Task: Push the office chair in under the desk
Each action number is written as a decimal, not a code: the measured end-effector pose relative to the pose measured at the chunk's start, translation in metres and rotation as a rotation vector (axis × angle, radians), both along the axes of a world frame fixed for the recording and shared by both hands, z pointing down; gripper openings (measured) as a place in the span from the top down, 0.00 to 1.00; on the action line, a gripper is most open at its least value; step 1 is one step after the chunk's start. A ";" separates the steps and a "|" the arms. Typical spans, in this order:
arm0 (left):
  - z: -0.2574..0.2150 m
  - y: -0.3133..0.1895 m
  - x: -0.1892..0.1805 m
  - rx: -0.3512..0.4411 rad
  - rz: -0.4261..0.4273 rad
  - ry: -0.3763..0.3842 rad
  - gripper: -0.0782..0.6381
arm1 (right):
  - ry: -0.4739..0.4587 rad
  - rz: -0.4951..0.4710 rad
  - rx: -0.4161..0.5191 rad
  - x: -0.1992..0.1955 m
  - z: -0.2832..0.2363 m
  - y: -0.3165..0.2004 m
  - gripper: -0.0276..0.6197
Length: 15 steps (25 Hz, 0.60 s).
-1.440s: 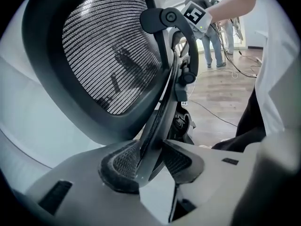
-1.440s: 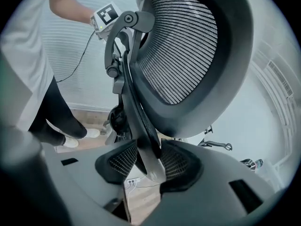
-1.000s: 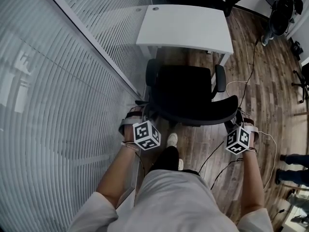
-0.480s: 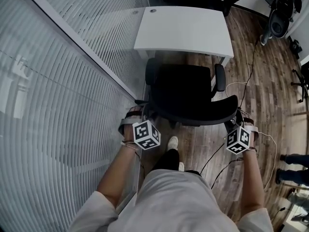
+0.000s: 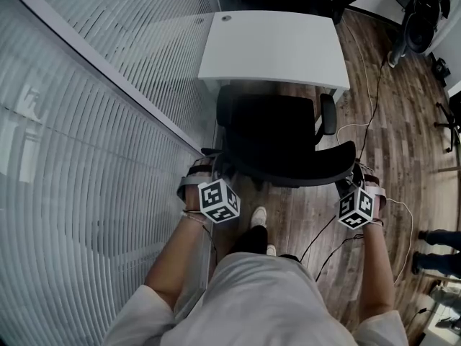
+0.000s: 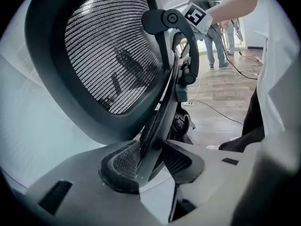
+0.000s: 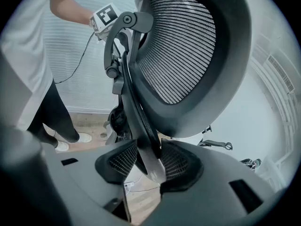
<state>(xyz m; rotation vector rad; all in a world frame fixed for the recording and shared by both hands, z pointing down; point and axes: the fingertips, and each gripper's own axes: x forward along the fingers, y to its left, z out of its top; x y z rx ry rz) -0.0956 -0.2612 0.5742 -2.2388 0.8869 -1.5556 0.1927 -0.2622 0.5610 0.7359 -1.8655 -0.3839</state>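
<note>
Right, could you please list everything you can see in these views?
office chair: one, black, mesh back, in front of the desk
desk: one, white, beyond the chair
glass wall: one, striped, left side
floor: one, brown wood
cables: several, white and black, on the floor
bystander's legs: one pair, dark, right edge
shoe: one, white, behind the chair
left gripper: one, grey, clamped on the chair back's edge
right gripper: one, grey, clamped on the opposite edge
</note>
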 end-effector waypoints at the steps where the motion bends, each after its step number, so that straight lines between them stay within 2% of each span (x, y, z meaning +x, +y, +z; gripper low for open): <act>1: 0.000 -0.003 0.000 -0.001 0.001 0.000 0.66 | -0.002 0.003 0.000 0.000 0.000 -0.003 0.70; 15: -0.002 -0.039 -0.004 0.001 0.012 -0.003 0.66 | 0.000 0.019 -0.003 -0.004 -0.001 -0.038 0.70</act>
